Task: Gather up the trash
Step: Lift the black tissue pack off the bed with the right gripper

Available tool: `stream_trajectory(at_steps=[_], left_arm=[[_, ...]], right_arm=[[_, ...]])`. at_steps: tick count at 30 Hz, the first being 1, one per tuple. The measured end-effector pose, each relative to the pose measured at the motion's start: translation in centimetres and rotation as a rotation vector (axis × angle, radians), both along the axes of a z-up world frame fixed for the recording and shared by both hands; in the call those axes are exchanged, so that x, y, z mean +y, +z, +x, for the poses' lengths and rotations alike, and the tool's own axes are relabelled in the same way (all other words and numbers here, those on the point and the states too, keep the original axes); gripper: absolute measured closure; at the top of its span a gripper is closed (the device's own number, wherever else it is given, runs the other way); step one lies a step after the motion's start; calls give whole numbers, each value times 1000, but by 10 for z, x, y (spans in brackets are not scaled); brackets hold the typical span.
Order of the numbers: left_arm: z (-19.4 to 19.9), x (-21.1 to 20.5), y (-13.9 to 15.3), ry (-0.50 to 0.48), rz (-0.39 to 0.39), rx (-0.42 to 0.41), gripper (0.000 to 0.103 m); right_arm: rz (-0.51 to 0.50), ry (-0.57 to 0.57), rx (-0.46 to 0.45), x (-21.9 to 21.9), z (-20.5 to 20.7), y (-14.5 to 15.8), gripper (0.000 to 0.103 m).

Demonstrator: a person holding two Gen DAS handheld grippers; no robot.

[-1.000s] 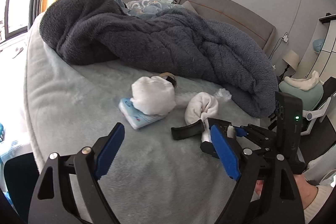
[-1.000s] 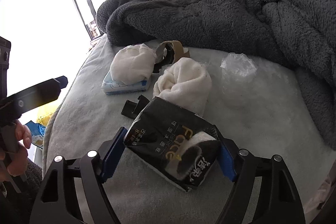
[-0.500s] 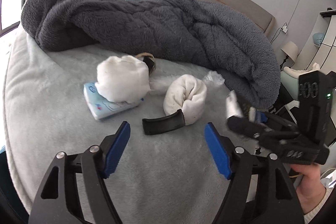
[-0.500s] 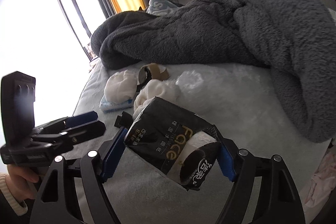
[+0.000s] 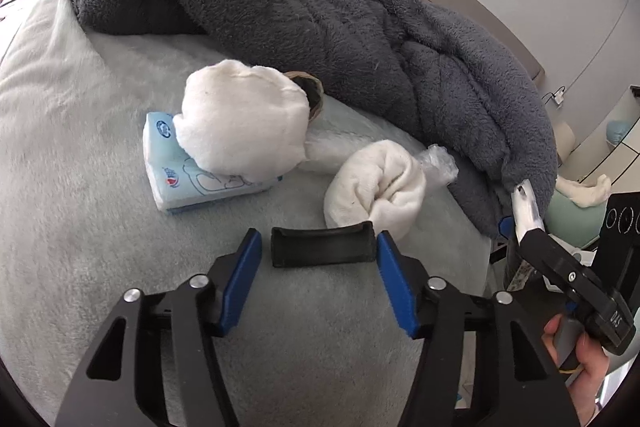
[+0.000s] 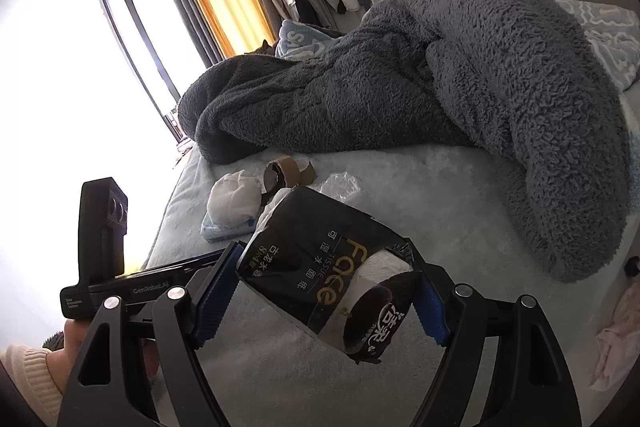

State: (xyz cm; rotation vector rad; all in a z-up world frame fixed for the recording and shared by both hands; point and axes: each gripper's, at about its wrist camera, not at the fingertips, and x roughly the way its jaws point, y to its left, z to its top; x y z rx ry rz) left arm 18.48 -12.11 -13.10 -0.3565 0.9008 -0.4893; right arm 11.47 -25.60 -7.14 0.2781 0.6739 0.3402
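Item: black plastic piece [image 5: 323, 244], a short curved channel or clip-like offcut, matte, with raised lips at both ends; lies flat on the pale grey bed cover [image 5: 80, 187], just in front of the rolled white cloth [image 5: 376, 179] and square between the blue pads of the left gripper [image 5: 319, 259]. Left gripper: jaws spread, one pad at each end of the piece, contact not certain, nothing pinched yet. Handling, by judgement: light, rigid, smooth-skinned and likely a little slippery; not fragile; the plush cover beneath gives way, so a pinch may press it down before it lifts. Best hold: across its length, pads on the two end lips, as the jaws now stand. Second item: black tissue pack [image 6: 324, 267], soft film wrapper with gold and white lettering, torn open at one end where a white roll shows; carried above the bed in the right gripper [image 6: 320, 291], whose jaws are pressed onto its two sides. Judged light and squashy, film slick, so a firm squeeze suits it. Nearby, not in hand: light blue tissue packet [image 5: 192, 171] under a white cloth bundle [image 5: 244, 123], brown tape roll [image 6: 284, 171], crumpled clear plastic [image 5: 438, 163], dark grey fleece blanket [image 5: 320, 7] heaped behind
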Motion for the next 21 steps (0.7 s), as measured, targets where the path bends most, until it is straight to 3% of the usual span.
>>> stream_trajectory(at_steps=[1,5,11,15,21], left_arm=[[0,0,0,-2,-3,1,51],[0,-3,3,-18,10,-7,53],[-7,-2,14,-40,65,-63,54],[-16,2,25,-44,153,-121,54],[-21,22,33,-17,192,-148,54]], right_arm=[[1,1,-1,0,-1,1,24],[0,4,0,2,-1,3,24],[-1,31,2,14,4,6,24],[2,56,5,27,8,8,24],[-12,114,14,55,15,9,24]])
